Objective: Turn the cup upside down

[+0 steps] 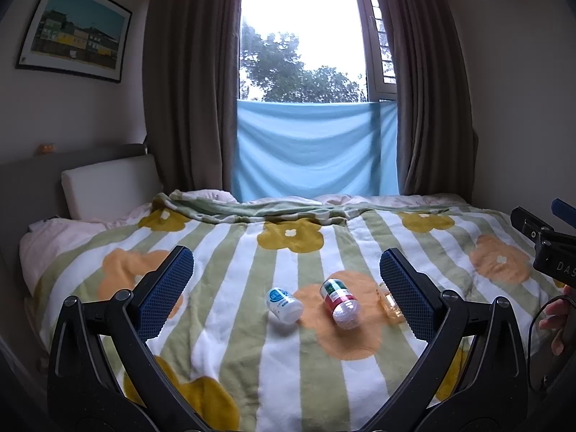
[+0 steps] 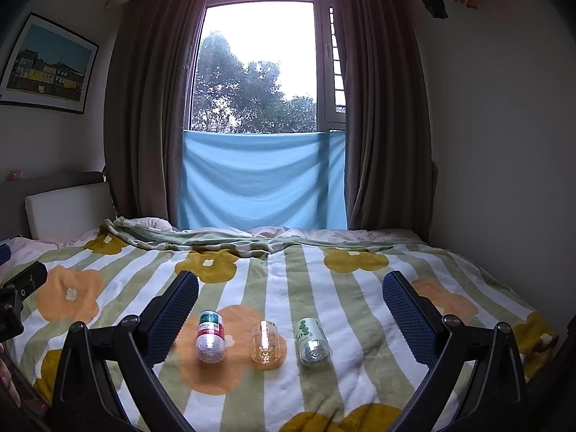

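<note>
Lying on their sides on a striped, flowered blanket [image 1: 230,327], three small cups show in the left wrist view: a white cup with a blue label [image 1: 284,304], a cup with a red and green label [image 1: 340,303] just to its right, and a clear amber cup [image 1: 390,306] partly hidden behind the right finger. The left gripper [image 1: 286,293] hangs above the blanket with its blue-padded fingers [image 1: 167,293] spread wide and nothing between them. At the right edge part of the right gripper [image 1: 547,241] and some of the person's fingers come into view. Beyond the bed hang brown curtains [image 1: 187,82], a blue cloth [image 1: 316,149] across the lower window, and a framed picture [image 1: 73,28] on the left wall.

In the right wrist view the right gripper [image 2: 289,309] is also spread wide, empty, above the blanket [image 2: 360,342]. The red and green cup [image 2: 210,336], the clear amber cup [image 2: 265,342] and a cup with a green-dotted label [image 2: 312,340] lie in a row, apart from one another, their bases towards the camera. The amber cup is the middle one, between the fingers
</note>
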The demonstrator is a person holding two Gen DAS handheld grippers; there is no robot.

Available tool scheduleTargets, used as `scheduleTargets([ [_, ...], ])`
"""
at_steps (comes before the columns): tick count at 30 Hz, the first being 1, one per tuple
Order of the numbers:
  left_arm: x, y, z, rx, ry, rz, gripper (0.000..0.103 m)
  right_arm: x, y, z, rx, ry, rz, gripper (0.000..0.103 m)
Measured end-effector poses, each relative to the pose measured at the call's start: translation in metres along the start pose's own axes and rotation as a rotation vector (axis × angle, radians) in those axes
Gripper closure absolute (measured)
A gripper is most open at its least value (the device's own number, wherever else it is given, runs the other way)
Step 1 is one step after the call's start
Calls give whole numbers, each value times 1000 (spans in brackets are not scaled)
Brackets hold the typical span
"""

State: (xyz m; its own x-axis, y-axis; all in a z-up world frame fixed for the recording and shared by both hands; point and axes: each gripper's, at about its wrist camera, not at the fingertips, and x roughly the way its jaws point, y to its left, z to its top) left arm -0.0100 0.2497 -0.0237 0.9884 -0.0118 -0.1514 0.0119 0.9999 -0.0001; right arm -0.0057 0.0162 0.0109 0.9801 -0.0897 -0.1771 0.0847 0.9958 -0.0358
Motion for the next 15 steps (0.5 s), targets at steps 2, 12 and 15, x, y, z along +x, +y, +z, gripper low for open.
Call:
scheduleTargets([
  [2, 0, 0, -1, 1, 2, -1, 0, -1, 1, 0, 1, 0, -3, 1],
  [12, 2, -3, 0, 1, 5, -2, 0, 1, 2, -2, 6, 0, -2, 1],
  [15, 4, -4, -1, 1, 9, -3, 0, 2, 2, -2, 7, 1, -3, 1],
])
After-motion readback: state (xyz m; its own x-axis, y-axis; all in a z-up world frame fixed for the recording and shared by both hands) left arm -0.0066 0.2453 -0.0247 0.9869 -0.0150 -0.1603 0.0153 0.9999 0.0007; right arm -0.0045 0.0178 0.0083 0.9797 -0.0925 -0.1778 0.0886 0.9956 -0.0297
